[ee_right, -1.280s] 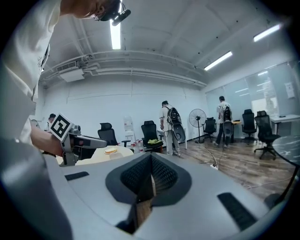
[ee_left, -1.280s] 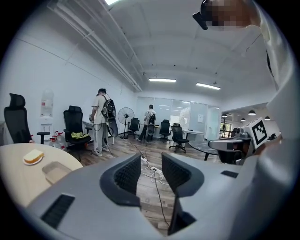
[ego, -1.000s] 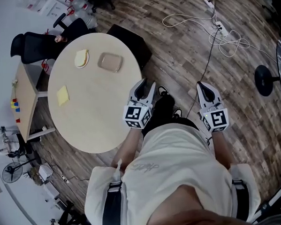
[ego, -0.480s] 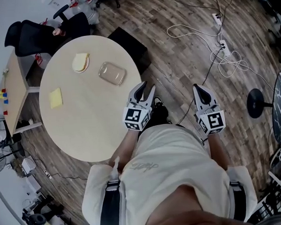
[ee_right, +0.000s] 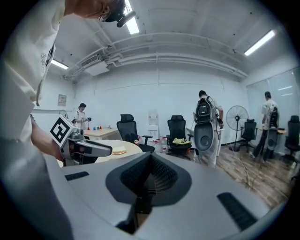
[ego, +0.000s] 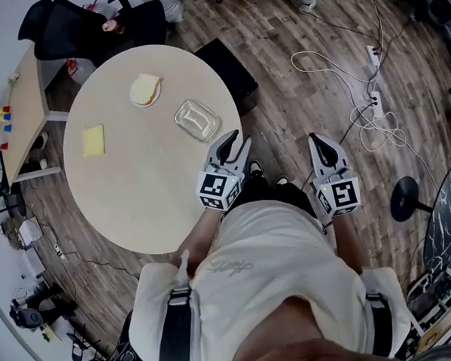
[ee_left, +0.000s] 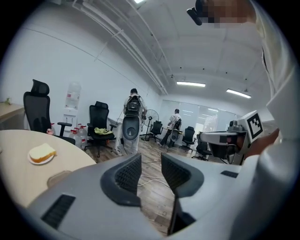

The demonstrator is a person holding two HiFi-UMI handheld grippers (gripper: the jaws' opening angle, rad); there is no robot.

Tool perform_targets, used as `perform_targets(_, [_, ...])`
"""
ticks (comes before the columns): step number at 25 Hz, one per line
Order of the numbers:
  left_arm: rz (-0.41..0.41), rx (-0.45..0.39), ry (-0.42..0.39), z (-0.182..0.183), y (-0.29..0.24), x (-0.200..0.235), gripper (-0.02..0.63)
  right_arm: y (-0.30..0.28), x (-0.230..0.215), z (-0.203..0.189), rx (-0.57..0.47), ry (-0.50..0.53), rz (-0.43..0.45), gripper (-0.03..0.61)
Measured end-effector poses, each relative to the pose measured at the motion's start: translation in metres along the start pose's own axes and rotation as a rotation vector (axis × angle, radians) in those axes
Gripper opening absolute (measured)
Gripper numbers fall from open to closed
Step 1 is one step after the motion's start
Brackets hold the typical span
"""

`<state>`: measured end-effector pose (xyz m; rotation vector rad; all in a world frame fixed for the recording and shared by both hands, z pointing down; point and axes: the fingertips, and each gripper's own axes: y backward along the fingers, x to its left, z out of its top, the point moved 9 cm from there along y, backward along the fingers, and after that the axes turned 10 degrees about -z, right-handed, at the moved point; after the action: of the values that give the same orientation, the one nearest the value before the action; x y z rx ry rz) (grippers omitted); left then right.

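**A:** anything different from a second ago?

**B:** yep, the person's swung closer to the table (ego: 135, 190). The tray (ego: 197, 120) near its edge is now just beside the left gripper (ego: 232, 140). It was further off before. No contact yet.

**A:** and the jaws?

**B:** same as before. Left is spread wide with nothing in it, and the right gripper (ego: 318, 141) is clenched on nothing, out over the floor. The bread (ego: 145, 89) sits further back.
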<state>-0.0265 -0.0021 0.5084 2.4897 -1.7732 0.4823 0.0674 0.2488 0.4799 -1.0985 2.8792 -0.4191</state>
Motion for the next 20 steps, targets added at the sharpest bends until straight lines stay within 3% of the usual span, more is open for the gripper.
perform_targets(10, [0.25, -0.059, 0.038, 0.021, 0.013, 0.036, 0.144, -0.091, -0.006, 0.032, -0.005, 0.054, 0.236, 0.008])
perform_targets(20, [0.654, -0.125, 0.118, 0.04, 0.017, 0.047, 0.141, -0.222, -0.008, 0.069, -0.02, 0.11, 0.637, 0.008])
